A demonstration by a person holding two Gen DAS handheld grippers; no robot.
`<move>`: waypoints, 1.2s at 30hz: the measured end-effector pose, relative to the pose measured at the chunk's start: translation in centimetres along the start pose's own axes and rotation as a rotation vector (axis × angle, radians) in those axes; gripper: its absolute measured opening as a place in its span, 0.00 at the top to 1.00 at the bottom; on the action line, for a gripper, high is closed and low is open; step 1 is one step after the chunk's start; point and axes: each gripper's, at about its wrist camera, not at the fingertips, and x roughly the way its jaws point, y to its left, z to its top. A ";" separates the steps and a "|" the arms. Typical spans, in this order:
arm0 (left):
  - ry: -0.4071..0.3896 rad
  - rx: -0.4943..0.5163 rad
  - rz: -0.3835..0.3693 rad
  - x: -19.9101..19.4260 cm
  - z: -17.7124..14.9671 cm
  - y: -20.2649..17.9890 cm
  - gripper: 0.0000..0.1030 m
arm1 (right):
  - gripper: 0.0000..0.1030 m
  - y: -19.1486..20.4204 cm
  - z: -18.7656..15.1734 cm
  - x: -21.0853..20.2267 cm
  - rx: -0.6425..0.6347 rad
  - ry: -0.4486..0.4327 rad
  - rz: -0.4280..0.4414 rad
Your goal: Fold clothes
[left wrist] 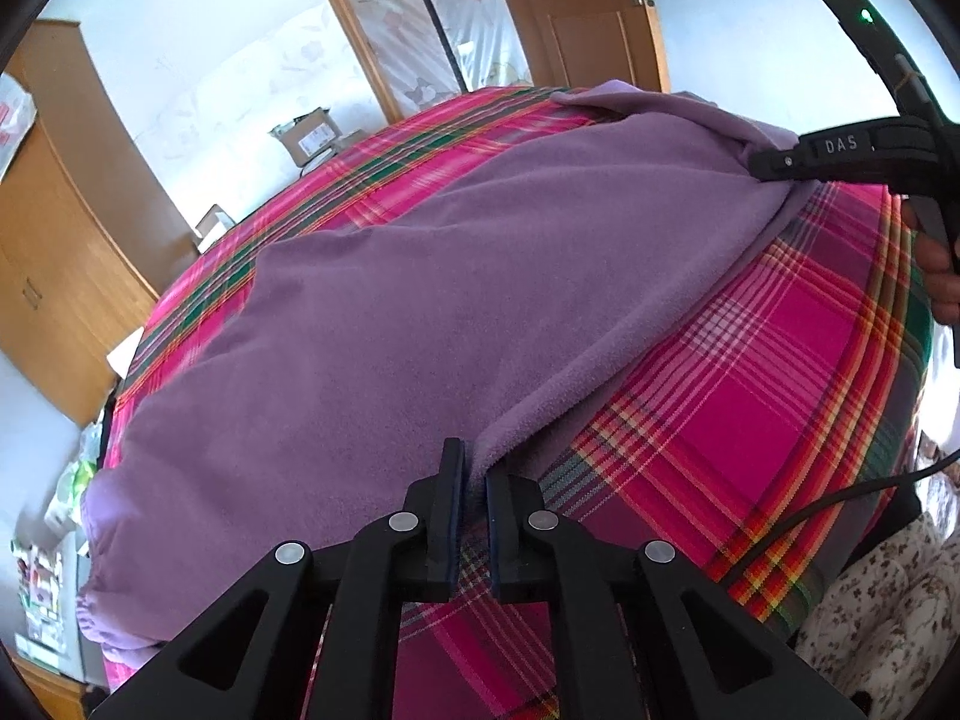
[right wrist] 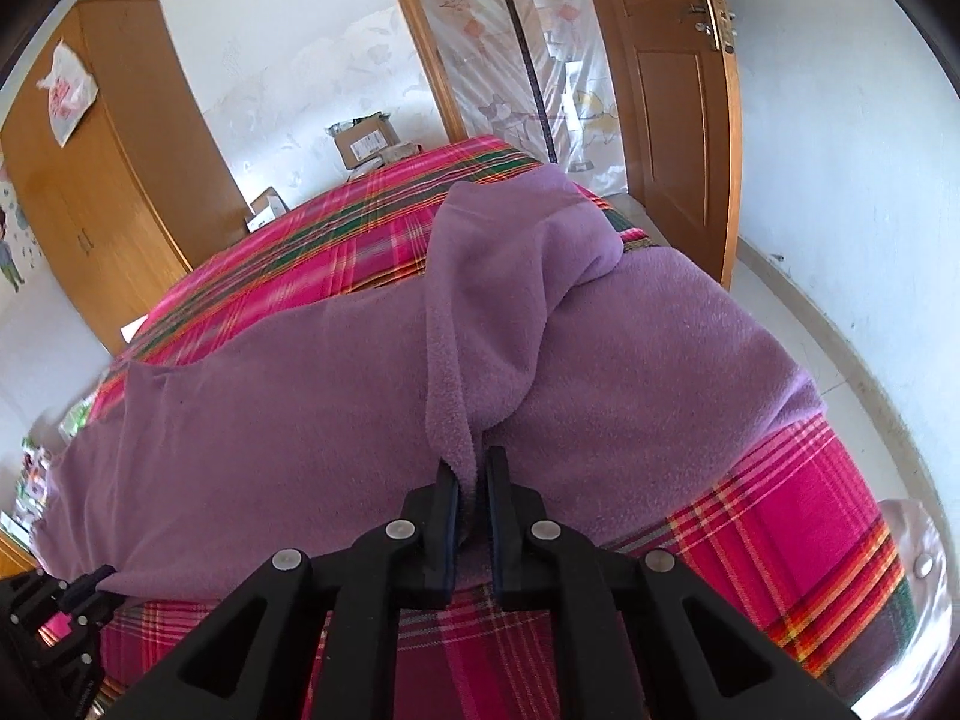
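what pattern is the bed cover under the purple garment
Bright pink plaid with green, orange and white stripes on the bed cover; clearest in the left wrist view, beside the purple garment.

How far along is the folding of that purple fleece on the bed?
Early. The purple fleece lies spread on the plaid bedspread, no finished fold visible. In hand: left gripper and right gripper each pinch an edge. Left: carrying that edge over and later folds.

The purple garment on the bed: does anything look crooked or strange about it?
Nothing is damaged. The purple garment lies uneven on the plaid bedcover: one part is bunched up where the right gripper lifts it; the left gripper pinches its near edge.
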 end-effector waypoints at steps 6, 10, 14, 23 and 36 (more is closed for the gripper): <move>-0.047 -0.031 -0.144 -1.8 0.1 1.0 0.84 | 0.87 0.5 -0.2 -1.1 -0.075 -0.006 -0.016; -0.098 -0.029 -0.163 -2.6 1.3 1.1 0.81 | 0.84 0.4 0.0 -1.7 -0.105 0.012 -0.005; -0.098 -0.021 -0.173 -1.7 3.1 0.3 0.81 | 0.84 -0.2 0.8 -2.5 -0.100 0.007 0.024; -0.014 -0.034 -0.286 2.5 6.6 -2.3 0.81 | 0.84 -0.6 6.3 -1.6 -0.120 -0.042 -0.002; 0.002 -0.034 -0.398 4.9 10.1 -4.7 0.81 | 0.62 2.2 12.1 6.1 -0.270 0.063 0.008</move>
